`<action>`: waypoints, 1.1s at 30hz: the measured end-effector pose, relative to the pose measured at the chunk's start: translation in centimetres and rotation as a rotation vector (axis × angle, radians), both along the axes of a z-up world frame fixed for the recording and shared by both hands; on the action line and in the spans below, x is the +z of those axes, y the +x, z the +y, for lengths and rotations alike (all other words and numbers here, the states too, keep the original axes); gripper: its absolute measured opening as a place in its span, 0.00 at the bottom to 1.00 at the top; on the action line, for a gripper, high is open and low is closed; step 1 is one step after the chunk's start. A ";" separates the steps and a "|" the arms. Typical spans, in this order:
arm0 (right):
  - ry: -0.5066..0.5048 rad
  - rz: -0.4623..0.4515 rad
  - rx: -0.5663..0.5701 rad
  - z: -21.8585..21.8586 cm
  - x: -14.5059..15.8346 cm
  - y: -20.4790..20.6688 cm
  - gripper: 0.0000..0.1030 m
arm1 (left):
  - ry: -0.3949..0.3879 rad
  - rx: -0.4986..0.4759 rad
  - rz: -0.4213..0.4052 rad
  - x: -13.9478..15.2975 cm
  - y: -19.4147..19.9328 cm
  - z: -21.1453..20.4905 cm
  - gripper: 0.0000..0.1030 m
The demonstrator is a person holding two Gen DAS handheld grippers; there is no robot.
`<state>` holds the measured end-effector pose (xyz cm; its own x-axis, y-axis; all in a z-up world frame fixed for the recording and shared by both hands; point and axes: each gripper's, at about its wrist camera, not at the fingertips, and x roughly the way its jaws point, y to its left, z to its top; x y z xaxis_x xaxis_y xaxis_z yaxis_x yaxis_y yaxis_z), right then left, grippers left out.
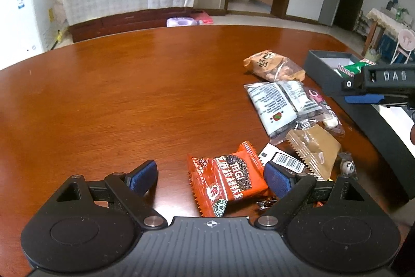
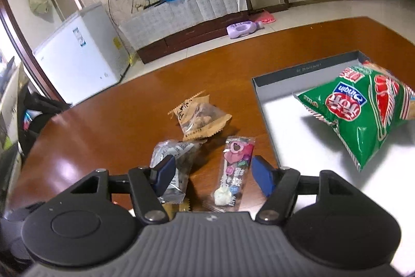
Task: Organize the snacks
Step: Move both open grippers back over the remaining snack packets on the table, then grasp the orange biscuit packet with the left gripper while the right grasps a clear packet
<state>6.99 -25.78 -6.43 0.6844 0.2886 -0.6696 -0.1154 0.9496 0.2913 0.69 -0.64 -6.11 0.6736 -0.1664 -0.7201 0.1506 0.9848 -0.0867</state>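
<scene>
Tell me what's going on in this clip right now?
A person with two handheld grippers is sorting snack packets from a brown wooden table into a dark grey shallow box. A green crisp bag is already in the box. The left gripper is open around an orange crinkle-edged snack packet, not yet closed on it. The right gripper is open above a pink lollipop wrapper. Several other packets lie loose on the table.

Left gripper [image 1: 210, 175] held low with jaws spread wide, right gripper [image 2: 212, 173] likewise wide apart, tilted downward, both gripping nothing
</scene>
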 end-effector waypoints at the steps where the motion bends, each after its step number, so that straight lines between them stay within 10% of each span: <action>1: -0.019 -0.005 0.013 0.3 -0.1 0.0 0.65 | 0.004 0.002 0.000 0.0 0.0 0.0 0.86; 16: -0.023 -0.005 0.139 5.2 -0.7 0.7 0.65 | -0.001 -0.001 -0.009 -0.1 -0.1 0.3 0.85; 33: -0.093 -0.002 0.117 7.4 -3.2 2.1 0.48 | 0.003 -0.016 -0.028 0.2 -0.4 0.4 0.43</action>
